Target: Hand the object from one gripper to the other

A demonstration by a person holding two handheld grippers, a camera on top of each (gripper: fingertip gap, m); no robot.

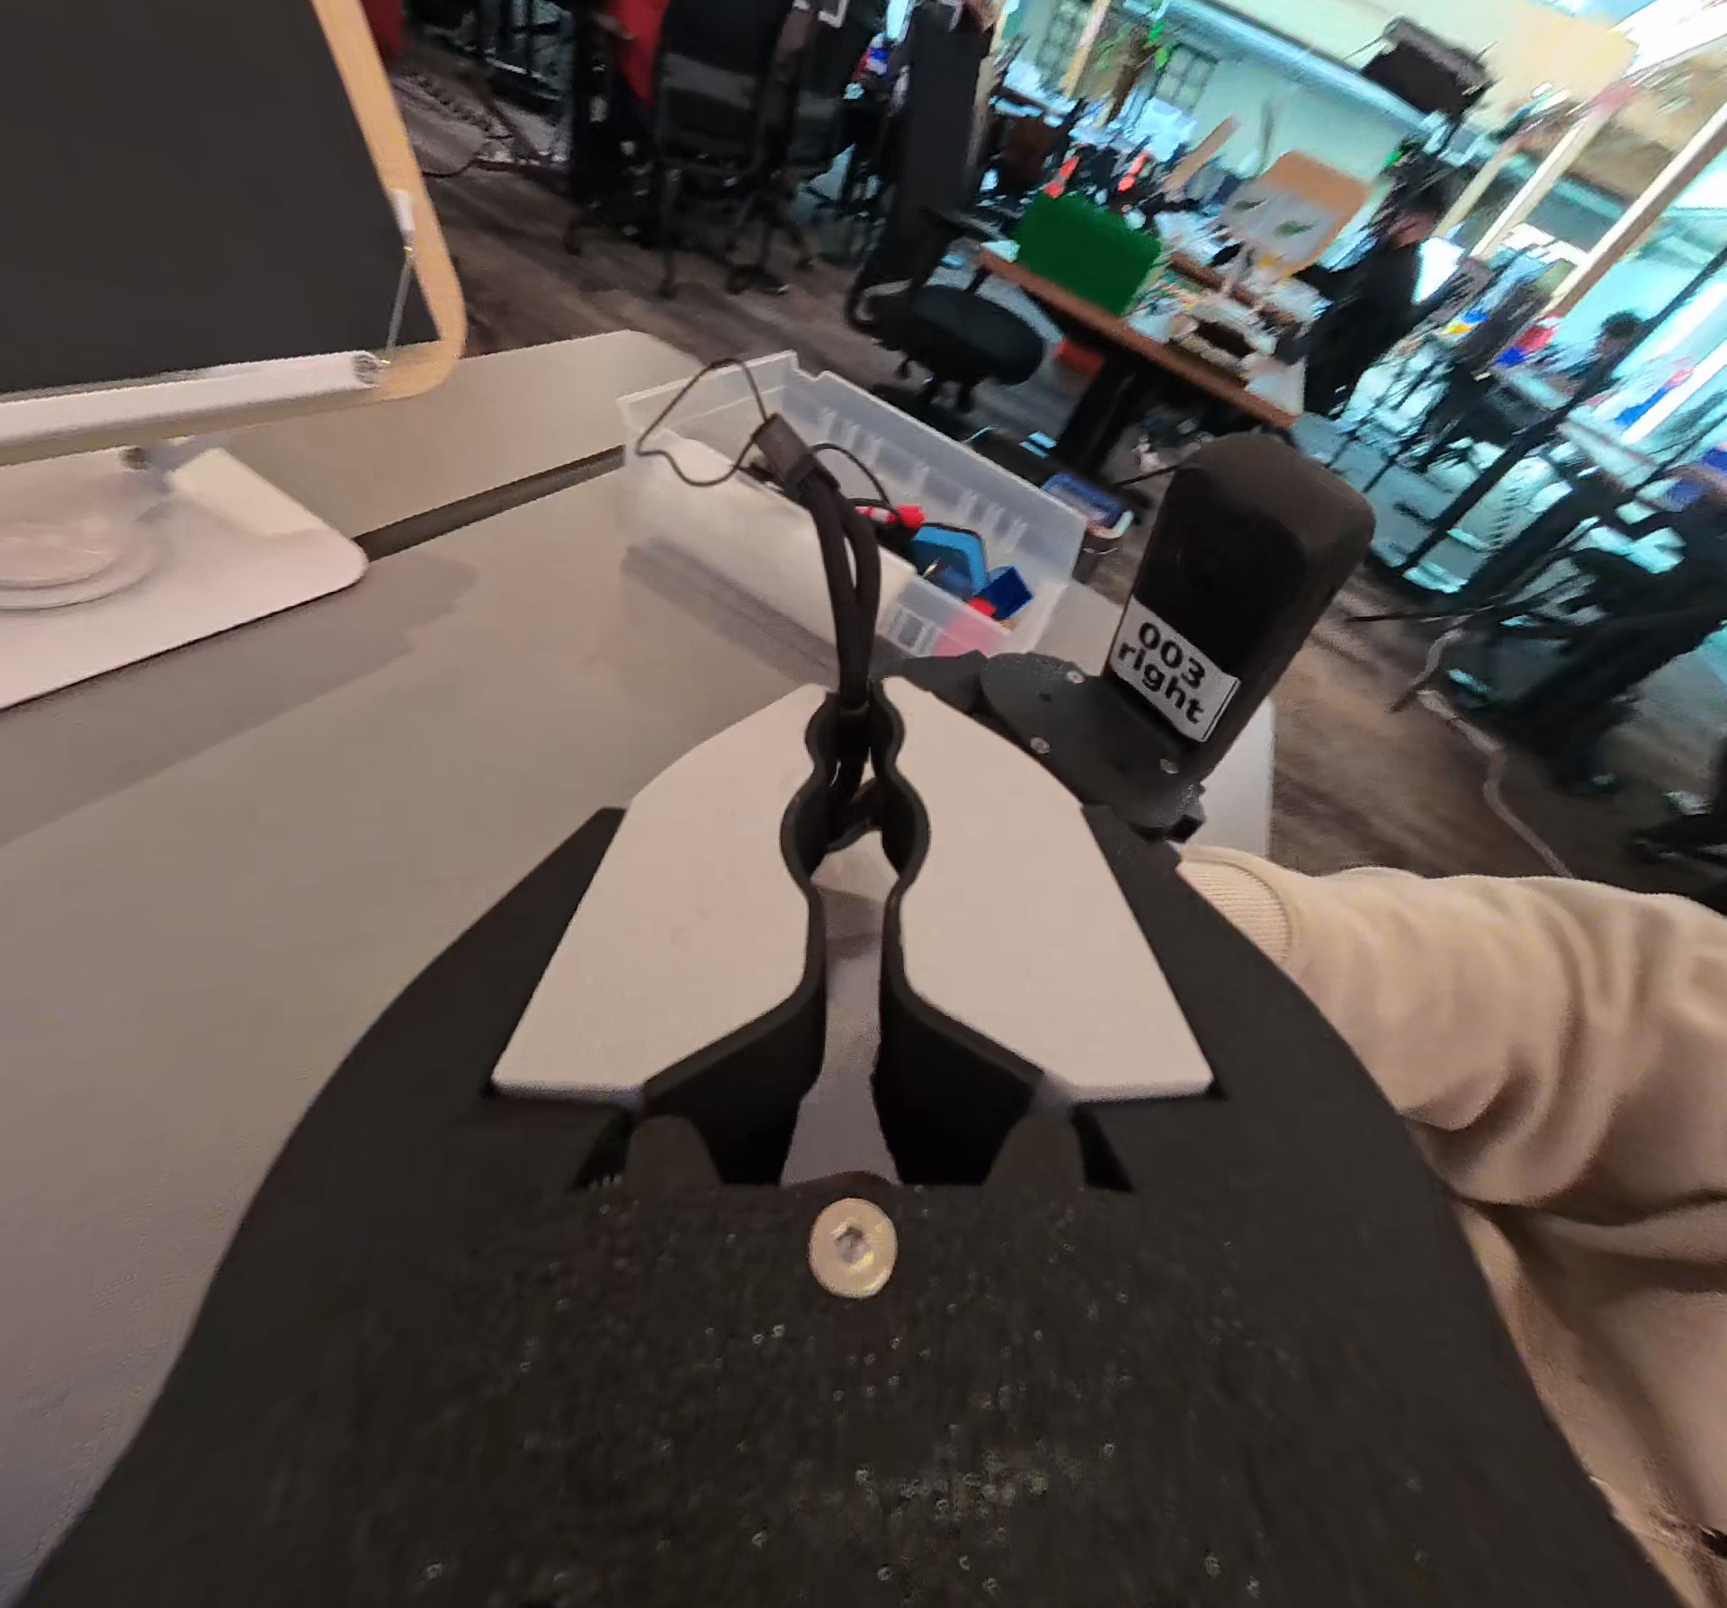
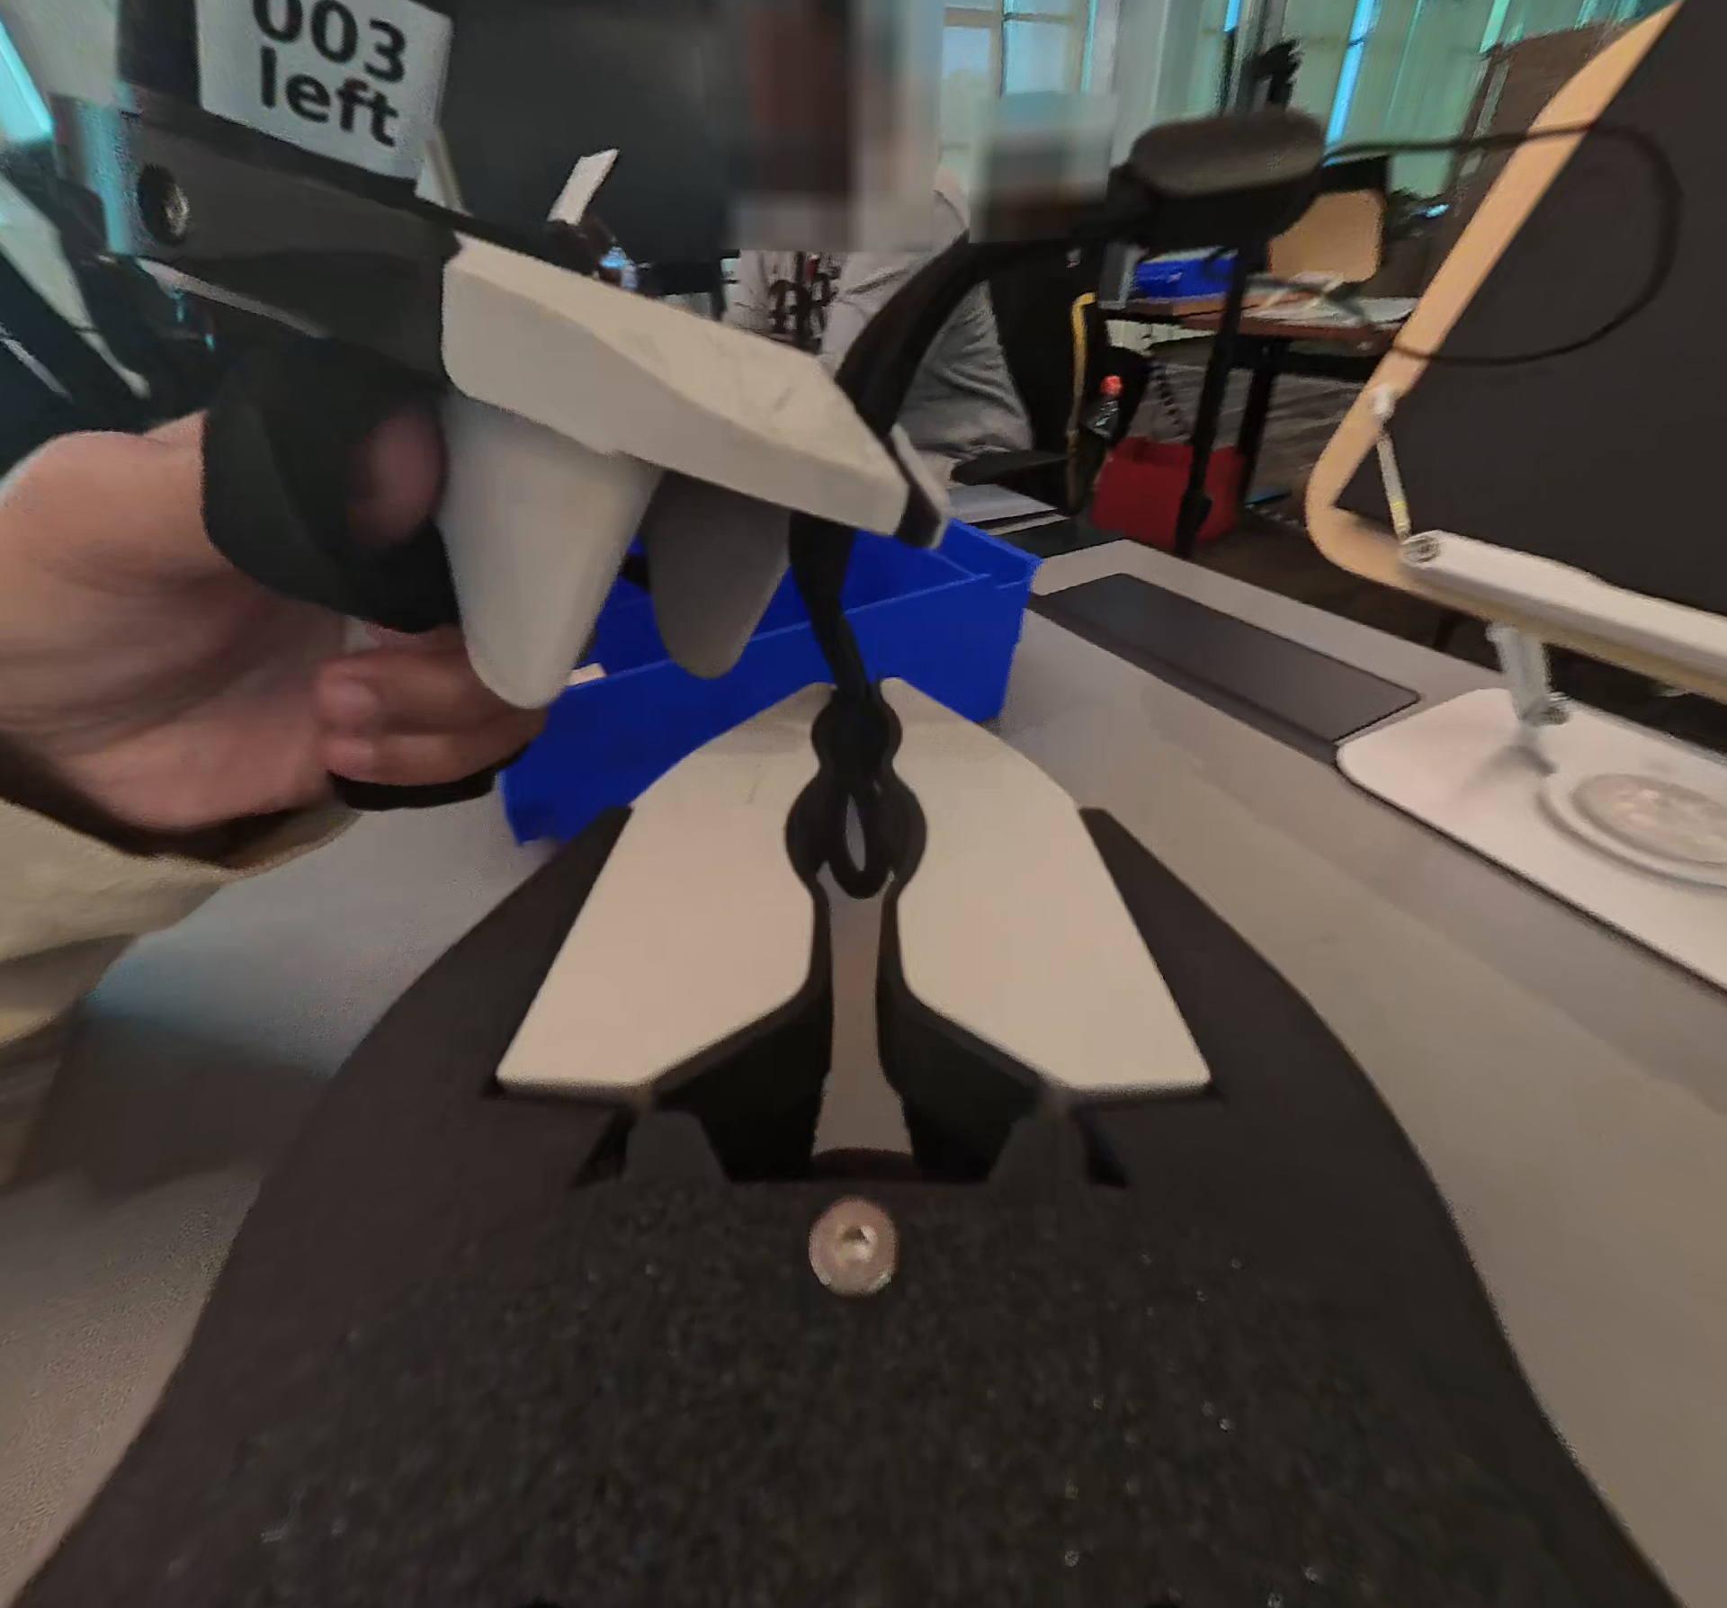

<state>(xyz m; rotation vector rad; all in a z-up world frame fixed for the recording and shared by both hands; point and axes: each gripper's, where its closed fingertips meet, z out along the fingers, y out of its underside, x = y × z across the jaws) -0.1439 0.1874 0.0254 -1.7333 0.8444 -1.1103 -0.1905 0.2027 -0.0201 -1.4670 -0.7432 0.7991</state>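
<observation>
Left wrist view, nearest first: left gripper [image 1: 855, 722] has its white fingers [image 1: 710, 890] pinched nearly together on a black cord bundle [image 1: 852, 591], which stands up out of the tips with a thin wire loop trailing off the top. Just behind the tips sits the right gripper's black camera housing [image 1: 1234, 573], with a beige sleeve [image 1: 1495, 1049] coming in from the right. Farther back: a clear plastic bin [image 1: 1009, 489] with small blue and red parts, then a monitor [image 1: 187, 143] on a white stand, all on the grey table [image 1: 280, 816]. Right wrist view: right gripper [image 2: 855, 722] is also closed down on the cord bundle [image 2: 846, 657], a loop of it sitting in the notch between the fingers. Left gripper [image 2: 897, 498] comes in from upper left, held by a hand [image 2: 187, 629], tip touching the same cord higher up. Behind it a blue bin [image 2: 916, 629]. Judgement: handover is at the midpoint, both grippers clamp the cord at once, so the receiving grasp looks made. Left to do: one side opens and backs off. Can't tell from these frames which side is the giver.
</observation>
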